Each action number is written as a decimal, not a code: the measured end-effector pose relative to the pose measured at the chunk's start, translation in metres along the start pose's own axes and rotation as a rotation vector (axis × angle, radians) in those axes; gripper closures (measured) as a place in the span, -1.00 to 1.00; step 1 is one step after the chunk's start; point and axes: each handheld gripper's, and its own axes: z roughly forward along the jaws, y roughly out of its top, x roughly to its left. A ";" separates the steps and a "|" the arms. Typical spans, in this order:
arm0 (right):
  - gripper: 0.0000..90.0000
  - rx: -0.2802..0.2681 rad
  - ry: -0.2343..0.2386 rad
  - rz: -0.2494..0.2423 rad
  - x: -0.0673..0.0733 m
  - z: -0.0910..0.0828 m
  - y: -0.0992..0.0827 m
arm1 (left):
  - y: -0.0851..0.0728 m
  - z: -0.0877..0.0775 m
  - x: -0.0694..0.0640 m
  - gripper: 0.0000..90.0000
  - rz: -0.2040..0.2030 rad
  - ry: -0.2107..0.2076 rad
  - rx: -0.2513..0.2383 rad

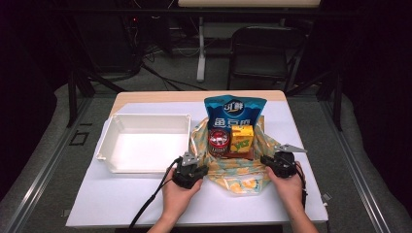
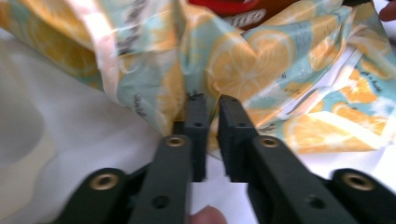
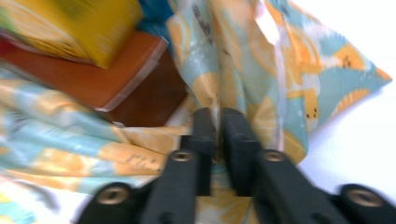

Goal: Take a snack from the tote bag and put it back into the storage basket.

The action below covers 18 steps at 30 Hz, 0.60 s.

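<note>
An orange-print cloth (image 1: 238, 174) lies spread on the white table cover, with a blue snack bag (image 1: 235, 110), a red can (image 1: 219, 140), a yellow carton (image 1: 242, 138) and a brown pack (image 1: 241, 155) on it. My left gripper (image 1: 203, 167) is at the cloth's left edge. In the left gripper view, the gripper (image 2: 211, 105) pinches a raised fold of the cloth (image 2: 247, 60). My right gripper (image 1: 265, 159) is at the right edge. In the right gripper view, the gripper (image 3: 218, 119) clamps a fold of the cloth (image 3: 233, 56) beside the brown pack (image 3: 135, 84) and yellow carton (image 3: 79, 28).
A white rectangular tray (image 1: 145, 117) stands left of the cloth, close to my left gripper. The white table cover (image 1: 121, 199) stretches toward the front edge. Behind the table stand a dark folding chair (image 1: 262, 48) and a desk leg (image 1: 200, 48).
</note>
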 end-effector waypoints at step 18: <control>0.33 -0.160 0.002 -0.008 0.017 -0.012 0.016 | 0.047 -0.028 -0.004 -0.05 -0.076 0.048 -0.189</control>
